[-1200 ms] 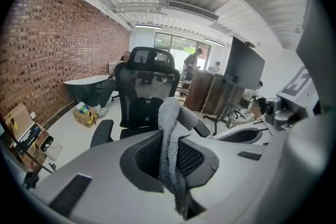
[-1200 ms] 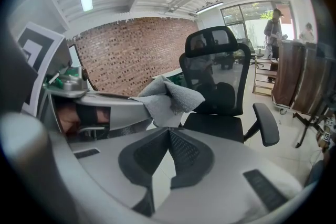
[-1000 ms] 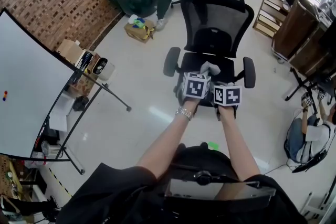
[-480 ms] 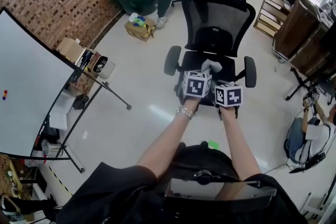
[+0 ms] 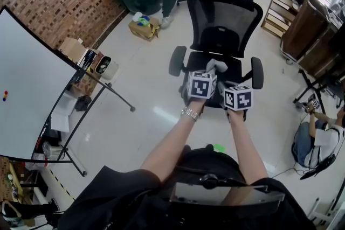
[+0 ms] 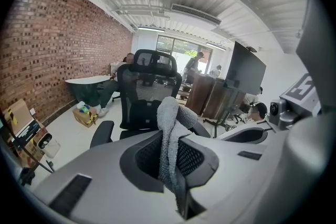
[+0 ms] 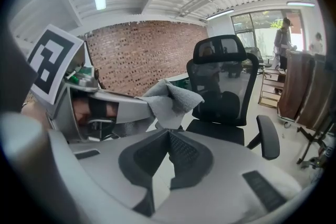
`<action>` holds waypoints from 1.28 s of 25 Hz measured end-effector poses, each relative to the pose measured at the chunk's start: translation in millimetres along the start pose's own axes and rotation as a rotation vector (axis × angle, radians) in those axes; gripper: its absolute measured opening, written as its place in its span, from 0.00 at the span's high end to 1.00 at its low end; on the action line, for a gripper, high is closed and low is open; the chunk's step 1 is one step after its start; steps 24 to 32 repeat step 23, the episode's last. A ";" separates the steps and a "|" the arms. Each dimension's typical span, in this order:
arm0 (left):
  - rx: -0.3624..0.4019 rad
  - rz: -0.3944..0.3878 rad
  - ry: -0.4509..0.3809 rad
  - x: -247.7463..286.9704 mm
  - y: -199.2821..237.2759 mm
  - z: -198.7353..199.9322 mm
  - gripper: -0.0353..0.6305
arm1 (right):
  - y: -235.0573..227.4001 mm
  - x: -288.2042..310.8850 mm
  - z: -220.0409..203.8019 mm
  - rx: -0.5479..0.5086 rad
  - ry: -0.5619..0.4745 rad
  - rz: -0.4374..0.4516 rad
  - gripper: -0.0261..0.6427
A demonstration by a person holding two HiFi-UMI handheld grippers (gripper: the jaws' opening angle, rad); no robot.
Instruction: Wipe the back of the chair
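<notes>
Evidently the left gripper (image 6: 169,139) pinches a grey cloth (image 6: 169,110), short of the office chair's mesh back (image 5: 226,13); the right gripper (image 7: 169,136) is closed, empty. Reaching forward, pressing cloth flat, seems best

The right hand-held gripper (image 7: 168,139) has drifted a little to the person's right and slightly lower, so the gap to the left hand-held gripper (image 6: 176,136) has widened (only a touch). The person sitting on the floor (image 5: 315,140) has reached an arm further out.
</notes>
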State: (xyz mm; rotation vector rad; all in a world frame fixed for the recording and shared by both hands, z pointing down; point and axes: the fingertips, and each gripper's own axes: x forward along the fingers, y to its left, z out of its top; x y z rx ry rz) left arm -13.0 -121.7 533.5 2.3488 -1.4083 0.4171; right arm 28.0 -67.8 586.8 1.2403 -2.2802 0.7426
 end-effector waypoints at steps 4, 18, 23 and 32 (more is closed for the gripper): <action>0.002 0.005 0.018 -0.7 -0.1 -5.7 0.90 | 3.4 -1.8 1.3 0.011 -0.007 0.010 0.96; -0.008 0.001 0.047 -2.8 -6.0 -15.8 0.90 | 10.6 -5.8 -6.3 0.028 0.008 0.056 0.96; -0.003 -0.002 0.037 -9.5 -6.2 -11.5 0.90 | 16.8 -7.8 -6.8 0.025 0.012 0.064 0.96; -0.003 -0.002 0.037 -9.5 -6.2 -11.5 0.90 | 16.8 -7.8 -6.8 0.025 0.012 0.064 0.96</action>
